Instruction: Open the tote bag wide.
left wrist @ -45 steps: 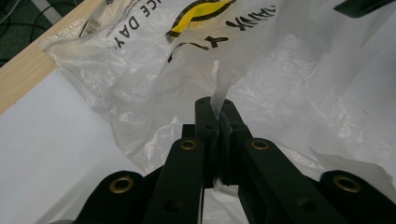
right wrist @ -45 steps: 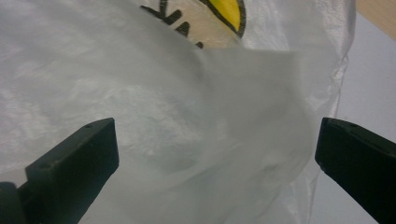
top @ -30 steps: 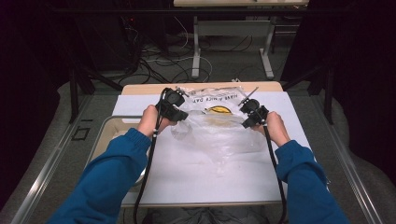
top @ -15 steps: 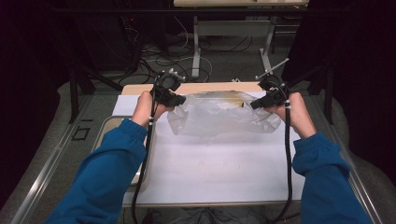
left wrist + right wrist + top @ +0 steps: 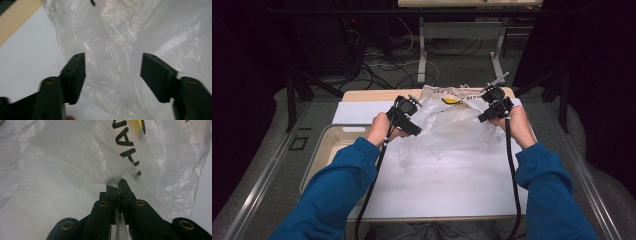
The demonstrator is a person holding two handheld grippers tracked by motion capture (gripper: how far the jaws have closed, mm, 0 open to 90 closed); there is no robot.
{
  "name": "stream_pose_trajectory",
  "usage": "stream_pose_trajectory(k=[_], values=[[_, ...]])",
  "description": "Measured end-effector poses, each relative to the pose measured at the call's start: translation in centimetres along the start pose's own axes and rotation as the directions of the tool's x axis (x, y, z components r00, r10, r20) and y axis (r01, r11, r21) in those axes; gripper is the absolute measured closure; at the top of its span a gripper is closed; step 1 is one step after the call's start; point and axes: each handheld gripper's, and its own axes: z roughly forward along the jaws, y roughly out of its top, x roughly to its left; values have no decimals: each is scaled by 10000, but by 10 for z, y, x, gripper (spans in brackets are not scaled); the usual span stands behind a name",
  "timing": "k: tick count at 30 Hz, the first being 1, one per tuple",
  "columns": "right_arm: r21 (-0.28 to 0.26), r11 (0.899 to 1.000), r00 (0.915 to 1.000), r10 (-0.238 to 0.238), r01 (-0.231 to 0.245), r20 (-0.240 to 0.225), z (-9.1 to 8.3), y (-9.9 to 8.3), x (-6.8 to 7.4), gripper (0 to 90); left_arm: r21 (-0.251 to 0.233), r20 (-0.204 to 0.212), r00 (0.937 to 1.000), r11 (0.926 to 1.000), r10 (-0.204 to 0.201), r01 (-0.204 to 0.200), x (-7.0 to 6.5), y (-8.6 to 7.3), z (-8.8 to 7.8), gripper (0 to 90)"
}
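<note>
Bag point(image 5: 447, 125) hangs crumpled over the far half of the white sheet point(image 5: 452, 185), now slack on its left side. Left gripper point(image 5: 404, 116): jaws have just been opening and now stand spread, plastic loose between them, unpinched. Right gripper point(image 5: 496, 104): jaws pressed together on a bag fold, as half a second ago. Left hand point(image 5: 382, 129) sits nearer than before.

Plastic bag point(image 5: 75, 157): black capitals, partly readable "HAN"; rest folded, cut off.
</note>
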Motion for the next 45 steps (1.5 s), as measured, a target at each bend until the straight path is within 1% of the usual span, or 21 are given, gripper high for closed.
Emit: stream_pose_trajectory(k=[6,9,10,11,13,15,16,18,23,27,30,31,32,34,35,36,37,39,41,42,45], values=[[246,9996,9998,-157,160,-114,1,2,1,900,1090,117,9993,9934,358,-369,-28,-9,41,176],[308,9995,9997,-105,112,-242,2,3,3,900,1811,-311,9983,9825,497,-433,-32,-11,64,179],[371,9990,9995,-247,254,-175,1,3,2,900,1941,-502,9976,9803,485,-379,-32,-12,69,211],[333,9994,9999,10,-6,-109,1,3,4,900,1987,-707,9960,9793,543,-393,-31,-13,73,291],[434,9988,9998,-211,214,-75,0,2,2,900,1865,-962,9939,9818,534,-347,-28,-14,75,510],[317,9995,9998,-26,32,-215,-3,1,4,900,1398,-1037,9934,9896,484,-336,-24,-14,69,691],[250,9994,9996,-228,232,-142,-5,-1,2,900,1125,-968,9941,9929,488,-377,-22,-14,63,782],[158,9995,9992,-279,283,-289,-9,-3,3,900,888,-839,9955,9953,449,-374,-18,-13,49,867],[404,9981,9983,-440,456,-393,-28,-8,9,896,-162,-899,9957,9995,240,-255,-6,-6,0,891],[519,9964,9958,-634,669,-668,-46,-11,14,877,-1158,-1065,9943,9931,76,-200,2,1,-41,892],[668,9939,9934,-826,879,-791,-54,-13,14,820,-1563,-1240,9923,9875,1,-196,8,7,-56,893],[779,9935,9943,-772,829,-738,-52,-13,13,786,-1543,-1294,9916,9876,95,-296,9,9,-57,893],[1009,9911,9960,-844,868,-283,-42,-13,11,722,-1538,-1347,9909,9877,80,-289,10,10,-55,893],[879,9923,9962,-862,872,-156,-26,-13,12,559,-1504,-1276,9918,9882,112,-305,11,13,-50,894],[879,9923,9962,-862,872,-156,-26,-13,12,559,-1551,-1275,9918,9874,130,-329,11,14,-47,894],[924,9878,9921,-1254,1252,-40,-8,-12,13,413,-1538,-1219,9925,9876,125,-313,11,14,-45,894],[895,9860,9898,-1421,1407,86,0,-11,14,406,-1537,-1155,9932,9876,150,-328,10,15,-42,894],[846,9839,9871,-1596,1577,157,15,-9,17,446,-1496,-1158,9928,9877,291,-464,10,16,-39,895],[816,9807,9835,-1799,1779,184,23,-7,18,644,-1529,-1156,9931,9875,216,-392,9,17,-37,894],[816,9807,9835,-1799,1779,184,23,-7,18,644,-1528,-1152,9930,9873,265,-441,10,17,-38,894],[459,9807,9815,-1909,1902,120,23,-6,23,819,-1562,-1166,9927,9865,310,-491,12,15,-41,894]])
